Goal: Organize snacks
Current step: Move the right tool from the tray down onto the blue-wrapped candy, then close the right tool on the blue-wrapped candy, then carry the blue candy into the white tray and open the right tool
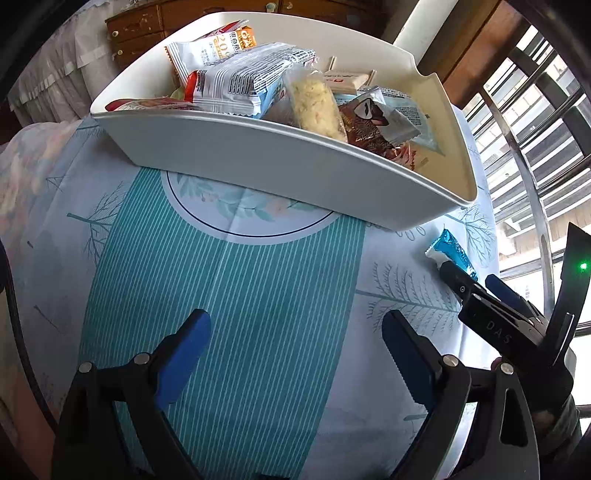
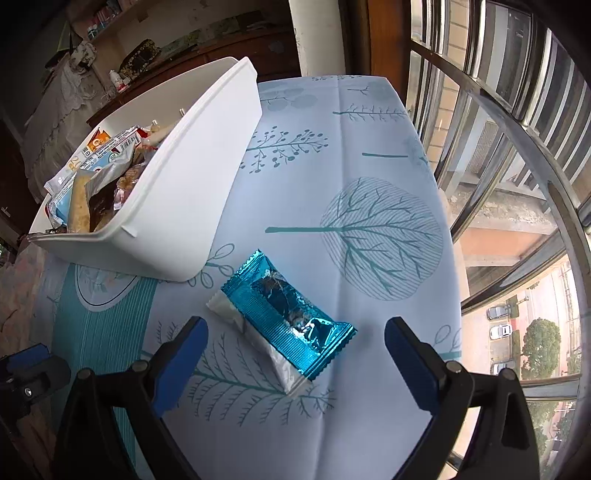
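A white bin (image 1: 280,155) on the table holds several wrapped snacks (image 1: 240,81); it also shows in the right wrist view (image 2: 192,177). A shiny blue snack packet (image 2: 288,314) lies on the tablecloth just right of the bin, on top of a small white packet (image 2: 225,306). My right gripper (image 2: 295,354) is open, its fingers either side of the blue packet and just short of it. In the left wrist view the blue packet (image 1: 452,251) sits at the right gripper's (image 1: 476,282) tips. My left gripper (image 1: 295,350) is open and empty over the striped cloth.
The table wears a pale blue cloth with tree prints (image 2: 380,236). A window with metal bars (image 2: 517,147) runs along the right edge of the table. A wooden dresser (image 1: 140,26) stands behind the bin.
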The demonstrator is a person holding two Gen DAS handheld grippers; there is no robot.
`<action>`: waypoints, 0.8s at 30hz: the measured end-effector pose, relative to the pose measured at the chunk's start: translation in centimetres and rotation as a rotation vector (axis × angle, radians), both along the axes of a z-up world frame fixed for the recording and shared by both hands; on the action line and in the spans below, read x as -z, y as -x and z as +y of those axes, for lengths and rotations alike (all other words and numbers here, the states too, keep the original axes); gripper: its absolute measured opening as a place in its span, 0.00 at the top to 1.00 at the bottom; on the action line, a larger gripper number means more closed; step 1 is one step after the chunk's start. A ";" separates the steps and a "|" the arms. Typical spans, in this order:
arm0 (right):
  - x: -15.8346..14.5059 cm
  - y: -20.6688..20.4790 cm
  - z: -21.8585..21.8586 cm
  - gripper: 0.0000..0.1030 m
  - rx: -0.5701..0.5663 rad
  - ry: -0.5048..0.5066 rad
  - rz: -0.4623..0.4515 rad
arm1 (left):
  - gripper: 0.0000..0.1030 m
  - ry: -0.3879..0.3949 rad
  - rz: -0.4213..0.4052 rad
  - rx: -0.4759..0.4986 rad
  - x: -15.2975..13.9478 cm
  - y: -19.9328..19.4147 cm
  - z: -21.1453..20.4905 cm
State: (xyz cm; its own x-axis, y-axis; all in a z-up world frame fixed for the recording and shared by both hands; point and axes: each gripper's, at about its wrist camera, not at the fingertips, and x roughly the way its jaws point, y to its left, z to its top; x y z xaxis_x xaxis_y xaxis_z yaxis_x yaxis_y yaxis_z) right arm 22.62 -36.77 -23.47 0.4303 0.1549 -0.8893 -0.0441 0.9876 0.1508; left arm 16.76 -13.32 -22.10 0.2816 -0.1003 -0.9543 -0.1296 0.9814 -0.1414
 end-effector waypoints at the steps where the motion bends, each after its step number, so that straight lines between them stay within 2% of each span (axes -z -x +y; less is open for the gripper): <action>1: 0.0 -0.1 0.1 0.06 0.000 0.008 0.000 | 0.10 -0.007 0.004 -0.004 0.1 0.1 0.0; 3: 0.2 -0.2 0.1 0.08 0.002 0.020 0.003 | 0.10 -0.021 0.014 -0.009 0.3 0.1 0.0; 5: 0.3 -0.3 0.2 0.17 0.003 0.031 0.007 | 0.10 -0.033 0.024 -0.012 0.6 0.2 0.1; 9: 0.4 -0.4 0.2 0.28 -0.001 0.043 0.007 | 0.10 -0.032 0.034 -0.020 0.9 0.4 0.5; 12: 0.3 -0.4 0.4 0.39 -0.010 0.040 -0.002 | 0.10 -0.037 0.040 -0.020 1.1 0.7 0.6; 14: 0.2 -0.3 0.6 0.52 -0.014 0.044 -0.007 | 0.10 -0.035 0.043 -0.020 1.2 0.8 0.7; 15: 0.2 -0.3 0.7 0.55 -0.017 0.051 -0.012 | 0.10 -0.036 0.044 -0.020 1.2 0.8 0.8; 18: 0.1 -0.3 0.7 0.59 -0.020 0.047 -0.013 | 0.10 -0.044 0.046 -0.018 1.2 0.9 0.7; 20: 0.0 -0.2 0.6 0.66 -0.017 0.039 -0.018 | 0.10 -0.050 0.049 -0.015 1.2 1.0 0.8; 24: -0.3 -0.2 0.6 0.68 -0.020 0.042 -0.024 | 0.10 -0.053 0.053 -0.016 1.2 1.3 0.9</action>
